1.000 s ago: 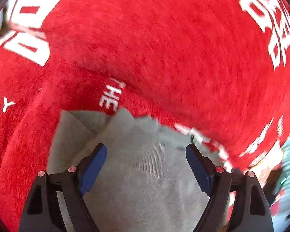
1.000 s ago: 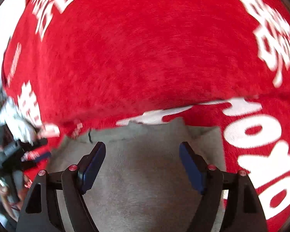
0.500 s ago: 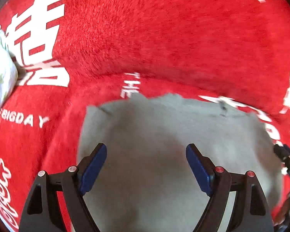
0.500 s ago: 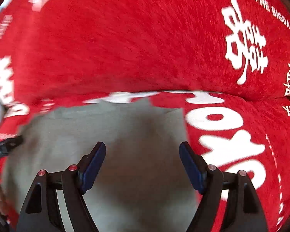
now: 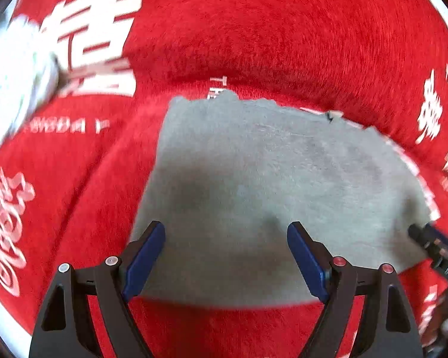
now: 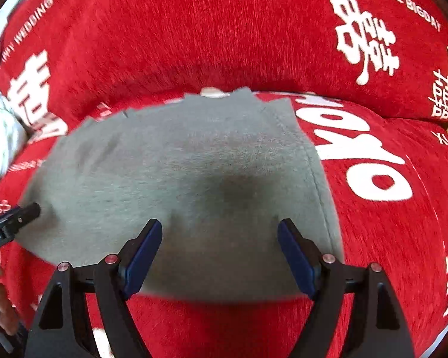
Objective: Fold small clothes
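in the left wrist view, the grey cloth (image 5: 268, 194) lay flat on the red blanket (image 5: 254, 35), filling the middle. the left gripper (image 5: 225, 256) was spread wide, holding nothing, near the cloth's 6 o'clock edge. the right gripper's tip poked in at 4 o'clock.

in the right wrist view, the right gripper (image 6: 219, 255) was let go too, also above the near edge. a good next move was probably to pinch both near corners together, so the fold came out straight.

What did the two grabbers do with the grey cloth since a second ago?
Both pulled back toward the near edge of the grey cloth, so far more of it shows, lying flat on the red blanket. The left gripper and right gripper held nothing then or now; both stayed open.
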A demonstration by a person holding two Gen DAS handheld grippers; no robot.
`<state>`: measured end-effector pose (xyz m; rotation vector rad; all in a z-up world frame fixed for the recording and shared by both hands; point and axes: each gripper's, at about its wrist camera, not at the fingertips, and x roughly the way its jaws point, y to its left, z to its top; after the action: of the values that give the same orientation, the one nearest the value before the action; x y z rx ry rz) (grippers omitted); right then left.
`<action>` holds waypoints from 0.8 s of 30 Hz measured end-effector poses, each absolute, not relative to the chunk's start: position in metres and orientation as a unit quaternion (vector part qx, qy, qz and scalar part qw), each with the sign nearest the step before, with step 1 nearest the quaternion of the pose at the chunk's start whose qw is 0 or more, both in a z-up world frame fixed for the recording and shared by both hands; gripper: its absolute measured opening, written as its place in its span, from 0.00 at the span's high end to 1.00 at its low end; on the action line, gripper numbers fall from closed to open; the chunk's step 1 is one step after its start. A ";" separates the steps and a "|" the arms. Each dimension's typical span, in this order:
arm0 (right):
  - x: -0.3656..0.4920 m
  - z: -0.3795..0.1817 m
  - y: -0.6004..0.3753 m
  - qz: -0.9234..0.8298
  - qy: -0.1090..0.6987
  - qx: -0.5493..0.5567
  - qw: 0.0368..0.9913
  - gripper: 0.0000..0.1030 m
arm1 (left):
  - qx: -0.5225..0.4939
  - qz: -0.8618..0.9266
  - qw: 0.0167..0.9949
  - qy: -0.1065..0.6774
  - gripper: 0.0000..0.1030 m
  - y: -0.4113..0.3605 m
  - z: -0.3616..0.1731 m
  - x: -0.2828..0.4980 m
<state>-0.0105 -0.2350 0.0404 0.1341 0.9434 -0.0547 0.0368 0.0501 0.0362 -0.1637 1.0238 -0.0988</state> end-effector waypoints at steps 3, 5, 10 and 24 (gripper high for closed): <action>-0.021 0.035 -0.213 -0.004 0.454 0.045 0.890 0.20 | -0.113 -0.067 0.859 0.494 0.18 0.045 0.030 0.024; -0.022 0.023 -0.205 0.006 0.465 0.031 0.885 0.20 | -0.084 -0.063 0.862 0.497 0.18 0.036 0.021 0.017; -0.041 0.013 -0.225 -0.030 0.453 0.030 0.891 0.20 | -0.065 -0.057 0.872 0.482 0.18 0.052 0.017 0.001; -0.093 0.012 -0.197 -0.025 0.452 0.025 0.891 0.17 | -0.285 -0.085 0.825 0.480 0.18 0.134 0.008 -0.047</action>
<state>-0.0929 -0.1974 0.0117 0.0512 0.9388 -0.0526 -0.0468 0.1344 0.0081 -0.6065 1.0207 -0.1811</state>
